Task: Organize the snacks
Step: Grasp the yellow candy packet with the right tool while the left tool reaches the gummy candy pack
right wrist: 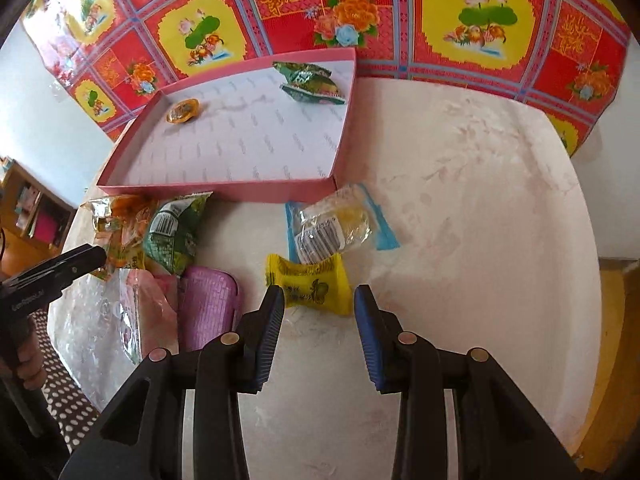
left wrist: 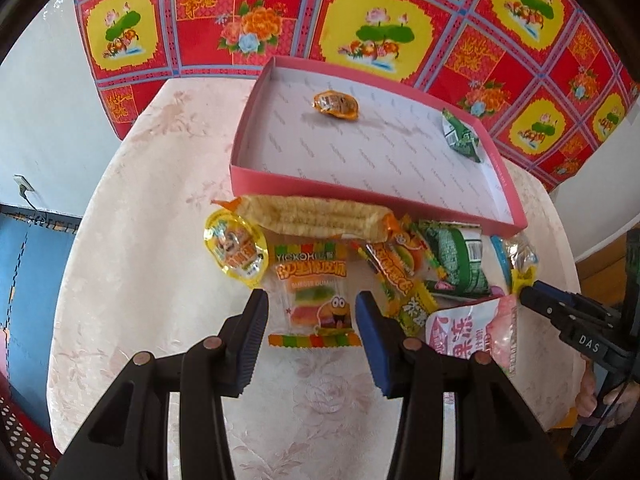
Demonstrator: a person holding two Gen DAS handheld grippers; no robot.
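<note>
The landmark is the shallow pink cardboard box (left wrist: 372,196) with a white printed floor, which lies on the pale floral tabletop (left wrist: 132,240). Inside the box, near its far wall, rests a small orange wrapped snack (left wrist: 335,105). A green foil packet (left wrist: 461,136) lies in the box's far right corner in the left wrist view.

Just in front of the near wall of the box, the other snacks lie in a loose row on the tabletop. A long clear pack of pale ridged wafers (left wrist: 316,216) touches the near wall. In front of it lie a round yellow sealed cup (left wrist: 235,250), a clear burger gummy packet (left wrist: 316,296) with a striped rainbow edge, an orange burger candy packet (left wrist: 394,268) and a green printed pouch (left wrist: 456,260). Further from the box is a pink and white plastic bag (left wrist: 476,332).

The left gripper (left wrist: 312,320) hangs over the burger gummy packet with its fingers (left wrist: 370,332) apart, one on each side of the packet, and holds nothing.

In the right wrist view, a clear packet with blue edges (right wrist: 336,228) lies near the box's near right corner. In front of it lies a yellow wrapped candy (right wrist: 312,282). A pink ridged wafer pack (right wrist: 208,304) lies to its left. The right gripper (right wrist: 319,316) has its fingers (right wrist: 272,324) apart, just in front of the yellow candy, and it is not clamped on anything.
</note>
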